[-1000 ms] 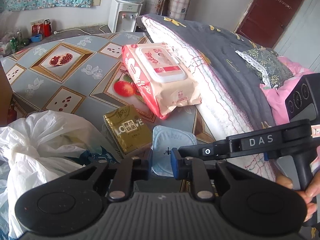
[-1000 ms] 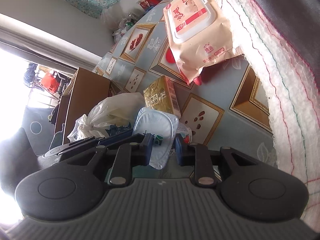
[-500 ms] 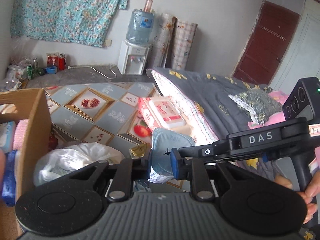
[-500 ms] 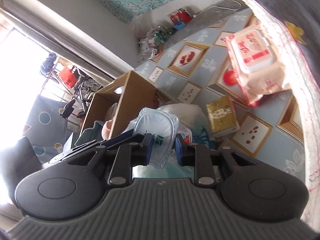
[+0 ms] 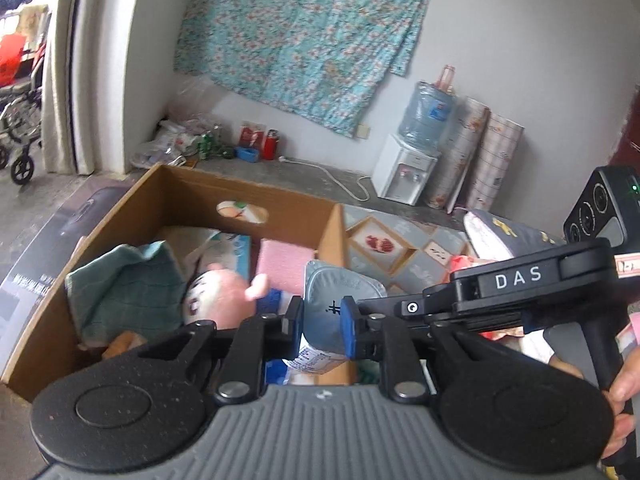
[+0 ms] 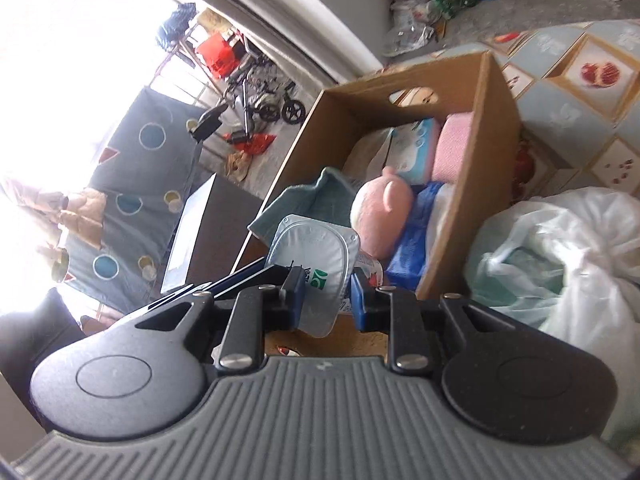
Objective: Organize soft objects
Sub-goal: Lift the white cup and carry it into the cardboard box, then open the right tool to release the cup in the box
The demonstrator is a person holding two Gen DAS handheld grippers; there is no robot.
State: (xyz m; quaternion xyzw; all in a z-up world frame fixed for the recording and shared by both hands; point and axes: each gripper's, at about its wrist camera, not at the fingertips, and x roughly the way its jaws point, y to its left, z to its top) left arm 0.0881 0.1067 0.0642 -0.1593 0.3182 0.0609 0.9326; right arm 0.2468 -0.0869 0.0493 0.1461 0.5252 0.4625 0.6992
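left gripper [image 5: 322, 318]: both blue pads clamped on the pale blue pouch [image 5: 340, 300], foil face toward camera
right gripper [image 6: 327, 295]: also closed on the same pouch [image 6: 316, 264], gripping its lower edge; its black body and DAS label crossed the right side of the left wrist view
pouch position: held in the air by both claws, over the near right corner of the cardboard box [image 5: 176, 188]
box: open top, oval handle cutout in the far wall, stood on the floor
box contents: teal towel [image 5: 120, 288] at left, pink plush toy [image 5: 224, 296] in the middle, pink foam block [image 5: 280, 262] against the right wall, light blue tissue pack [image 6: 412, 148] toward the far wall, blue item under the plush, unclear what
white plastic bag [image 6: 560, 256]: outside the box, just beside its right wall
floor mat [image 5: 384, 236]: fruit-print tiles, right of the box
water dispenser [image 5: 408, 168]: against the far wall, well apart from the box
person's hand [image 5: 624, 404]: on the right gripper handle, only fingers showed
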